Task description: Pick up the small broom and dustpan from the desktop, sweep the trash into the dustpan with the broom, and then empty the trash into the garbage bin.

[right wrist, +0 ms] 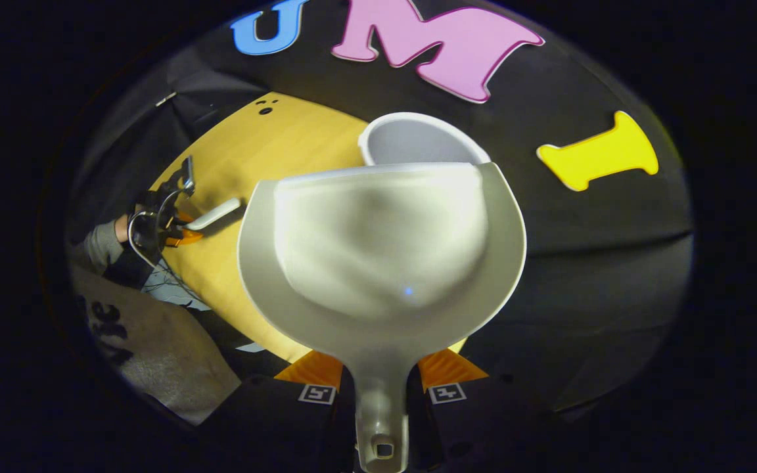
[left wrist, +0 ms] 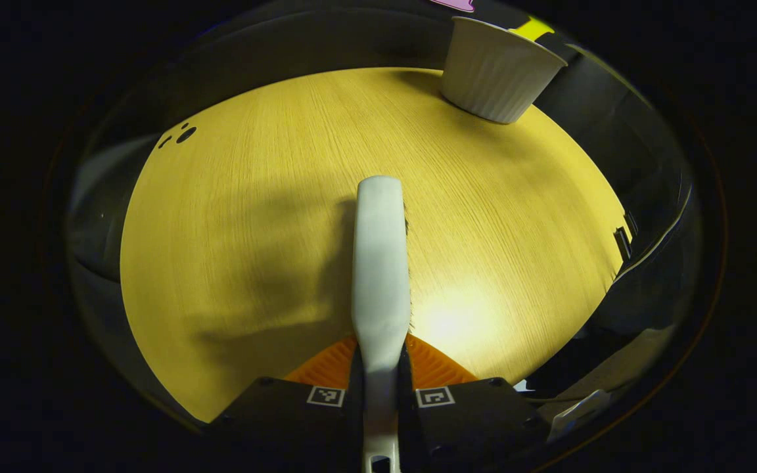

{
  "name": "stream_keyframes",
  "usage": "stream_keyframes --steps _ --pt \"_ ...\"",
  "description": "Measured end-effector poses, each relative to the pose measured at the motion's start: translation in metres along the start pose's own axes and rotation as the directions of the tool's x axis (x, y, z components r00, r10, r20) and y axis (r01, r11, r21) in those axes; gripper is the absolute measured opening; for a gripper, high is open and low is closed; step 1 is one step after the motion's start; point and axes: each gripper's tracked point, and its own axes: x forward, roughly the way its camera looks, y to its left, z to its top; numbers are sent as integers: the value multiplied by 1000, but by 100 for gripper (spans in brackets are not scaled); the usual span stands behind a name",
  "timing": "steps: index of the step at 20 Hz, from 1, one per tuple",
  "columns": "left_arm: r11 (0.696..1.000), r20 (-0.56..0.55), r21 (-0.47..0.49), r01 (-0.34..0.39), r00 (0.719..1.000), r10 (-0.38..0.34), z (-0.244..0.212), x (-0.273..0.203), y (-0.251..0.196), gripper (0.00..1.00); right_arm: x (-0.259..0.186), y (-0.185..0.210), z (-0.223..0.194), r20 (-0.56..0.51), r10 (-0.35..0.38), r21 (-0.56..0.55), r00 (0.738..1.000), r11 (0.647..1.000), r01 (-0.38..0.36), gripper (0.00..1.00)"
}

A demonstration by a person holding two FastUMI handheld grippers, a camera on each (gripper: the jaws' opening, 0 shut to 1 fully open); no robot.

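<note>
Wood-grain worktop (left wrist: pixel 234 217), yellow-toned, carries the items. Left gripper view: left gripper (left wrist: pixel 379 387), jaws pinching the handle of the small broom (left wrist: pixel 380 263), which runs straight ahead above the worktop's middle, bristles just visible along its right side. Whether the broom touches the surface cannot be told. Garbage bin (left wrist: pixel 500 75), white and ribbed, stands at the worktop's far right edge, well apart from the broom. No trash can be made out on the visible wood; a few dark dots sit near the far left edge, too small to identify.

Right gripper view: right gripper (right wrist: pixel 382 394), jaws pinching the handle of the dustpan (right wrist: pixel 382 249), pale and scoop-shaped, its hollow facing the camera. The pan is raised with its front lip just at the bin's open rim (right wrist: pixel 418 131) near the worktop's far edge. The pan's visible hollow looks bare. Farther off at the worktop's left edge, the other gripper with the broom is held by a hand in a grey sleeve (right wrist: pixel 99 243).

Status, by judgement: pick-up of both tools done; sweeping apparently done; emptying into the bin in hand or just completed. Contents of the bin hidden.
</note>
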Motion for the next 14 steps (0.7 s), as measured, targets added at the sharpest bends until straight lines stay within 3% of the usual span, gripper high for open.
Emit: stream_keyframes --steps 1,2,6,10,14 --pt "1000 0 -1 -7 1000 7 0 0 0 25 14 20 -14 -5 30 2 1000 1000 -30 32" --pt "1000 -2 -3 -13 1000 13 0 -1 1 25 29 41 -24 -10 59 17 998 998 -58 36" --pt "999 -1 -10 -49 999 49 -1 0 6 25 105 103 -60 -29 126 91 992 988 -123 36" --pt "996 2 -7 -88 996 88 -1 -2 12 25 184 137 -92 -61 126 156 990 981 -115 36" --pt "991 9 7 -130 991 130 -1 -1 16 25 227 149 -102 -53 99 207 994 975 -87 36"
